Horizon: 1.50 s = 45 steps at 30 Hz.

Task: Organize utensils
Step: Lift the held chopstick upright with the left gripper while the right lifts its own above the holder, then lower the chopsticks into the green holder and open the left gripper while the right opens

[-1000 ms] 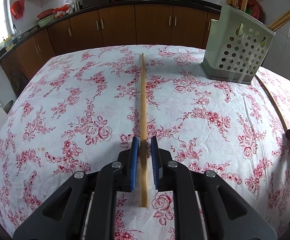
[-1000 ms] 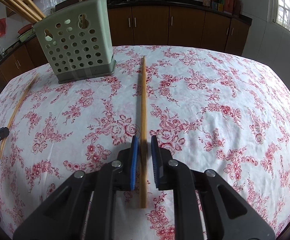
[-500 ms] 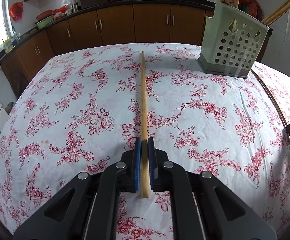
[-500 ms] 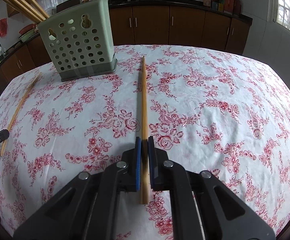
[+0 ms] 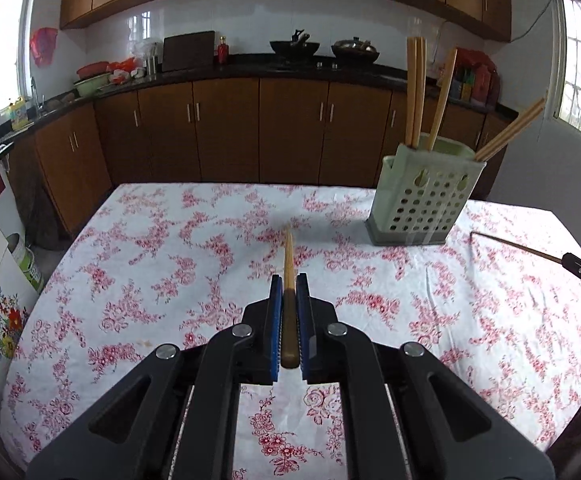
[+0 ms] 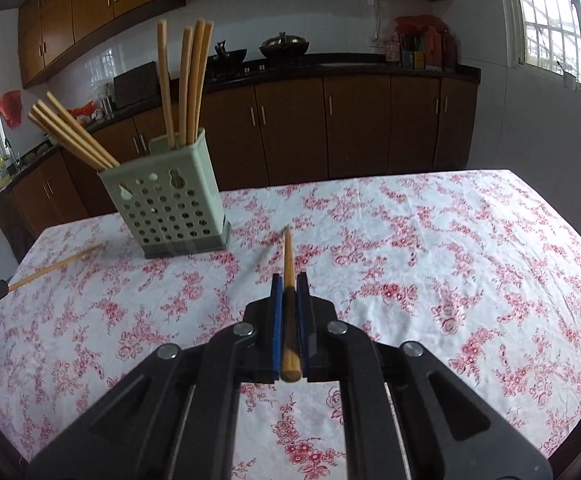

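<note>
Now both grippers, L (image 5: 289, 300) & R (image 6: 289, 300), pinch a chopstick (image 5: 288, 256) each; thin grip, tip may swing & miss holder (image 5: 426, 196) upper right.

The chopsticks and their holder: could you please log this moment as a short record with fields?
left gripper: shut on a chopstick, clear of the cloth
right gripper: shut on a second chopstick, also raised
holder: green, perforated, upright on the floral tablecloth
in holder: several chopsticks, two groups
</note>
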Motion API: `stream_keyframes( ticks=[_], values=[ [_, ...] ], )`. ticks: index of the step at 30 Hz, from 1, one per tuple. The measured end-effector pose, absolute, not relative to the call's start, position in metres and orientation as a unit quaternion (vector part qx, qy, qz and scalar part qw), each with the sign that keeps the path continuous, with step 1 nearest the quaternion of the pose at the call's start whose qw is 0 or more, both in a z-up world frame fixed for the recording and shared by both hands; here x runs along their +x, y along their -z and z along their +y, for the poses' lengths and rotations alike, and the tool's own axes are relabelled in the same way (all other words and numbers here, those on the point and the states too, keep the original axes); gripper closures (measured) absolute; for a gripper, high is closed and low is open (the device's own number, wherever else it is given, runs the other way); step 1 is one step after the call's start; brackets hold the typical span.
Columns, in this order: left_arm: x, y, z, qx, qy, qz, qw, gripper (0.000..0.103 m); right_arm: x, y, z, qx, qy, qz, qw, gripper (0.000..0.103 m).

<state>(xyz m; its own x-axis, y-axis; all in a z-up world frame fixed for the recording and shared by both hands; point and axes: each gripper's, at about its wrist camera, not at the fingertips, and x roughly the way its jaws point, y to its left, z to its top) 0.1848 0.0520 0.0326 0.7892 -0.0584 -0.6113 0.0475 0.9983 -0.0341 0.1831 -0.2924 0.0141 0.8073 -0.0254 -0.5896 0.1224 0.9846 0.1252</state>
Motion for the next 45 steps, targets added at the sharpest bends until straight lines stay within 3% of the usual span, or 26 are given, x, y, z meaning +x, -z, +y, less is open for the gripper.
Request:
stream_keyframes(
  ticks=[7,18,33,45],
  values=[
    [0.18,-0.081,0.053,-0.034,0.043,0.262,0.964,0.096,0.175,-0.055,-0.302,0.089,0.04,0.252,0.963,0.095],
    [0.182,-0.111,0.047,-0.029,0.059,0.229,0.971,0.096,0.177,-0.094,-0.296,0.082,0.023,0.212,0.974,0.095],
    [0.19,-0.213,-0.017,-0.076,0.136,0.111,0.982,0.096,0.166,-0.217,-0.286,0.125,-0.069,0.086,0.986,0.095],
    [0.254,-0.2,-0.04,-0.089,0.085,0.082,0.989,0.096,0.239,-0.204,-0.258,0.095,-0.06,0.1,0.989,0.095]
  ],
)
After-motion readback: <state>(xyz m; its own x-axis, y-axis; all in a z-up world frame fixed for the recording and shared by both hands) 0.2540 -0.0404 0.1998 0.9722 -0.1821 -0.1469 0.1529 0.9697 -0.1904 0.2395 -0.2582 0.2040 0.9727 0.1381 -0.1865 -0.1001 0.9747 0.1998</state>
